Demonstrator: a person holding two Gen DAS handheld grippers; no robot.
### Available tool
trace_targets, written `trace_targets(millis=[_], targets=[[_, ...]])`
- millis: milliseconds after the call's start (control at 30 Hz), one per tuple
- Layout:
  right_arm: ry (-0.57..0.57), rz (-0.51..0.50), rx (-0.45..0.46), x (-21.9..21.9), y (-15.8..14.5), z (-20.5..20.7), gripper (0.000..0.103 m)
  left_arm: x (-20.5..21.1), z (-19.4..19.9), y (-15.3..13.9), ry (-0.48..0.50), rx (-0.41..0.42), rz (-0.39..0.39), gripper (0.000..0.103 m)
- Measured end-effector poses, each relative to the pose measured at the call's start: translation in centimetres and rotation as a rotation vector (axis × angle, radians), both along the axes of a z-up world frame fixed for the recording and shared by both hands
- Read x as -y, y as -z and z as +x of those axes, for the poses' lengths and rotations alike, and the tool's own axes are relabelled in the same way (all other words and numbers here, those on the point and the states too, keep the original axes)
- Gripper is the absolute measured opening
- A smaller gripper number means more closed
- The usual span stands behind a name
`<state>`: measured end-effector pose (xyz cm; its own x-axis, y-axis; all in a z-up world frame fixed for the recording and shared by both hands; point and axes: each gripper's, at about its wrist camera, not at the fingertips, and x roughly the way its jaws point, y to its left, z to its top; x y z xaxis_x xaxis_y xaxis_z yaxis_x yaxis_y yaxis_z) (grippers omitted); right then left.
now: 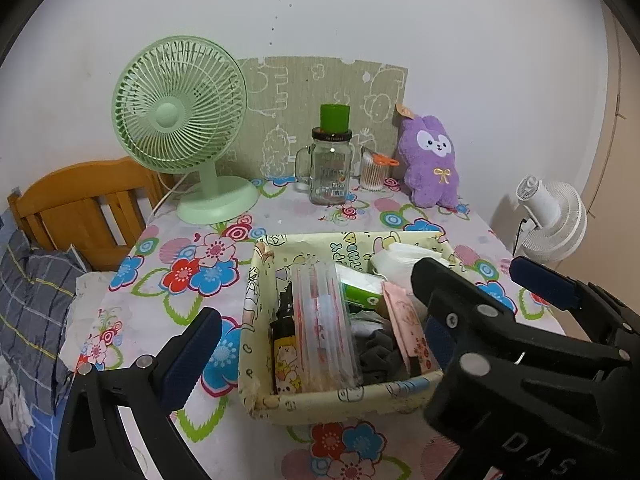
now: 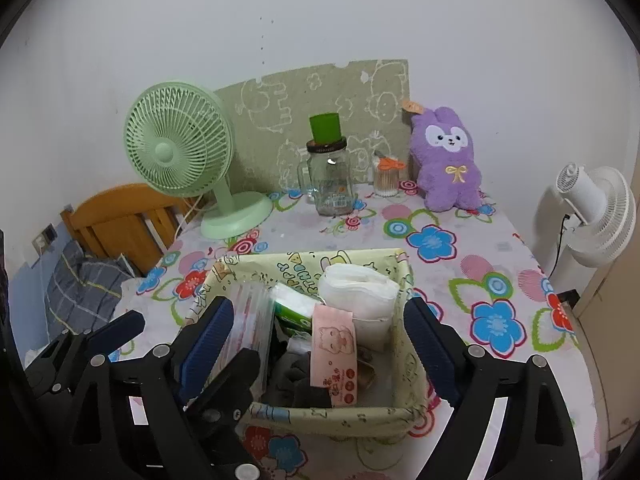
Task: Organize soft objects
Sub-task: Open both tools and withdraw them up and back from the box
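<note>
Floral tablecloth [image 2: 460, 280] holds a filled basket [image 2: 400, 364] at lower centre, both the left gripper [image 1: 316, 332] and right gripper [image 2: 320, 344] spread empty, while the purple plush toy [image 2: 446, 164] at upper right remains outside.

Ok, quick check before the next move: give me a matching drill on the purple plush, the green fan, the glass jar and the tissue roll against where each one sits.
Things:
1. purple plush
2. green fan
3. glass jar
4. tissue roll

Places:
A. inside the patterned basket
B. back left of the table
C. back right, against the wall
D. back middle, green cup on its lid

Pairs: 1-C, 2-B, 3-D, 4-A
</note>
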<state>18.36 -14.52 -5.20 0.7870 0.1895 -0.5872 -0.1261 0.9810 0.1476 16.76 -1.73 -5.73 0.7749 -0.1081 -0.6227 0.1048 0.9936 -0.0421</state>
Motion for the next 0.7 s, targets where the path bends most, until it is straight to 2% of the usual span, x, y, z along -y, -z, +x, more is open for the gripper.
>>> trace_targets(millis=[333,700], targets=[[0.045,-0.013,0.062,1.7,-2.1,-3.6,0.097,0.2,-3.3,-2.0,-0.003,0.057,-0.004,0.103],[0.099,-0.021,0.141,3.3,-4.6,-8.7,0.097,-0.4,-7.5,-4.3,-0.02,0.127,-0.012,0.103]])
